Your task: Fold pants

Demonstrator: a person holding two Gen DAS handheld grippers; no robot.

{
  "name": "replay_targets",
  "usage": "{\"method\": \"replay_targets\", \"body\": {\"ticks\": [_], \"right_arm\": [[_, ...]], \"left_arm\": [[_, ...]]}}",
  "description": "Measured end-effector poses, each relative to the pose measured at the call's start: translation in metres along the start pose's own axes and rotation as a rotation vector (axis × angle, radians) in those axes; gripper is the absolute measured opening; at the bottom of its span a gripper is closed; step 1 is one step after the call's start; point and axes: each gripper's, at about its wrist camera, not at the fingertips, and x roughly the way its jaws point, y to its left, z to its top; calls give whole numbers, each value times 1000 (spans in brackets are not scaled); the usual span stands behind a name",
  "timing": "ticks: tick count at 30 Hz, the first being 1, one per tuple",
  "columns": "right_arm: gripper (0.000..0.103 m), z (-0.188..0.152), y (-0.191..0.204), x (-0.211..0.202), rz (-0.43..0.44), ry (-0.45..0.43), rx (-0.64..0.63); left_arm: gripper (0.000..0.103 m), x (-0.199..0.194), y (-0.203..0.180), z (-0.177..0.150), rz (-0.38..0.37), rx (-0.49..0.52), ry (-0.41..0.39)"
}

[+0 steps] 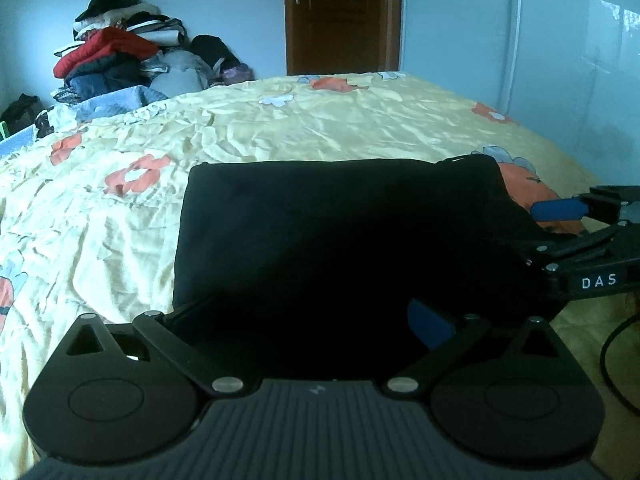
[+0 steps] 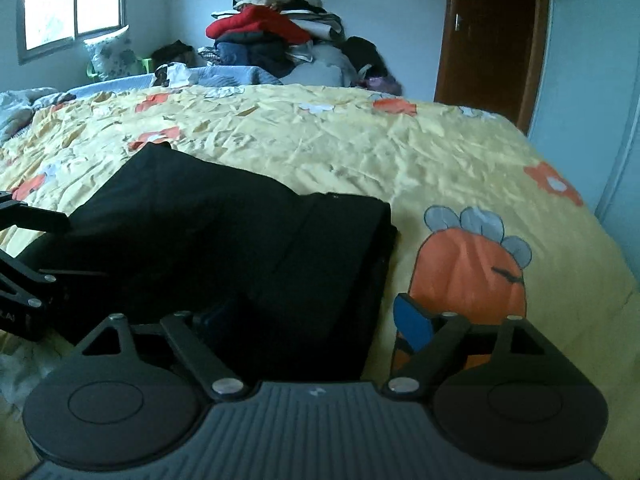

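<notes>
pants [image 1: 320,232]: black, folded into a flat block, laid on the flowered yellow bed [image 1: 320,120] | left tool [image 1: 304,320]: jaws held apart over the near edge | right tool [image 2: 316,316]: jaws held apart at the right edge, nothing clamped

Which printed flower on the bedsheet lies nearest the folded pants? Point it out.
The big orange flower with grey-blue petals on top, just right of the pants in the right wrist view. The other flowers are smaller and scattered farther up the bedsheet.
</notes>
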Motion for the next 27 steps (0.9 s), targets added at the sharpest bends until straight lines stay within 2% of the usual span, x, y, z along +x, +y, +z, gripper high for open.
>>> {"method": "replay_targets", "body": {"ticks": [8, 12, 14, 16, 19, 21, 23, 27], "right_arm": [[98, -11, -10, 3, 16, -8, 87], [101, -9, -18, 4, 55, 20, 143], [101, -6, -25, 3, 95, 30, 171], [101, -5, -29, 2, 158, 33, 176], [101, -4, -34, 5, 205, 46, 170], [101, -2, -41, 7, 244, 44, 182], [101, 1, -51, 10, 296, 47, 225], [102, 8, -59, 20, 401, 63, 253]], "left_arm": [[103, -10, 4, 1, 16, 12, 1], [103, -26, 26, 7, 115, -7, -90], [103, -28, 47, 10, 116, -66, -90], [102, -20, 75, 12, 23, -176, -40], [100, -3, 109, 9, -139, -358, 47], [100, 8, 120, 5, -225, -424, 90], [101, 16, 122, 2, -272, -439, 100], [102, 22, 115, 4, -315, -375, 90]]}}
